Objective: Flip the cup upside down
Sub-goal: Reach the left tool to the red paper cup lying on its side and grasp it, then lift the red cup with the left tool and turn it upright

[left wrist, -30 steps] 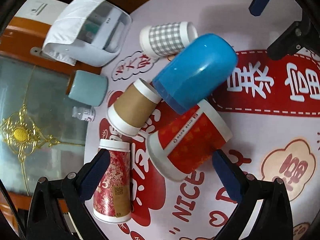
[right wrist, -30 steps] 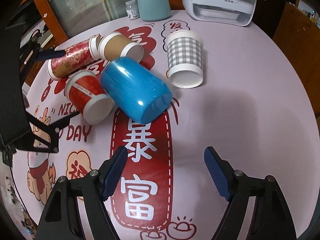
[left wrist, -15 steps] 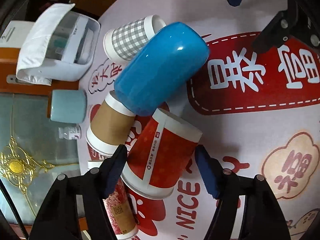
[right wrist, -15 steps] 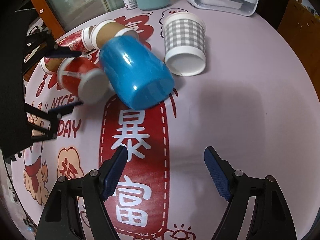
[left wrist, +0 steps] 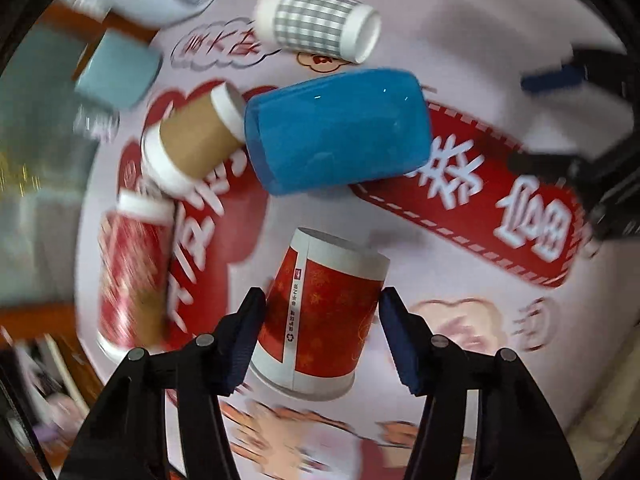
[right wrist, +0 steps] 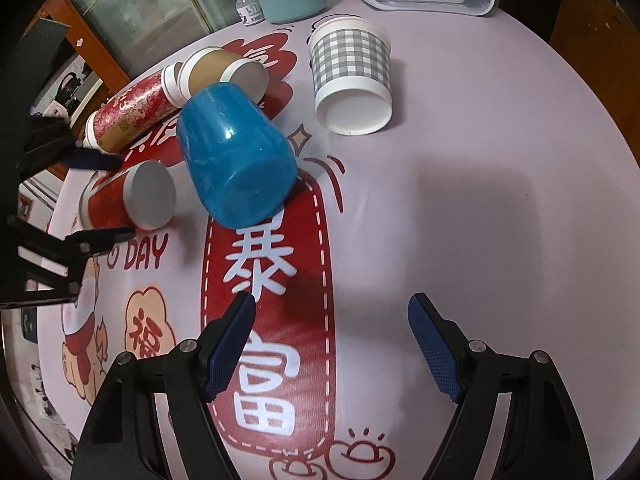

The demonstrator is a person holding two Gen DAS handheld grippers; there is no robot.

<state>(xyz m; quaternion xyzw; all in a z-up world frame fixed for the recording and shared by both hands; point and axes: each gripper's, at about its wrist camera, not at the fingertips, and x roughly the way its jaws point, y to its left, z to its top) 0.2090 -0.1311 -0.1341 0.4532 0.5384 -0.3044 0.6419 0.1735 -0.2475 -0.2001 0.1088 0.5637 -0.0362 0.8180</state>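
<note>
Red paper cup [left wrist: 320,312], white-rimmed, tilted, clamped by left hand-held gripper [left wrist: 322,336].

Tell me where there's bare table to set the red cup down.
Bare cloth lies right of the blue cup and below the checked cup, ahead of the open right gripper. The left side is crowded: brown cup, tall red tube, and the red cup in the left gripper.

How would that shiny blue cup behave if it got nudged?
The blue cup lies on its side, so it would probably roll, curving since it tapers. Its glossy surface looks slippery. It touches the brown cup, which might shift too.
</note>
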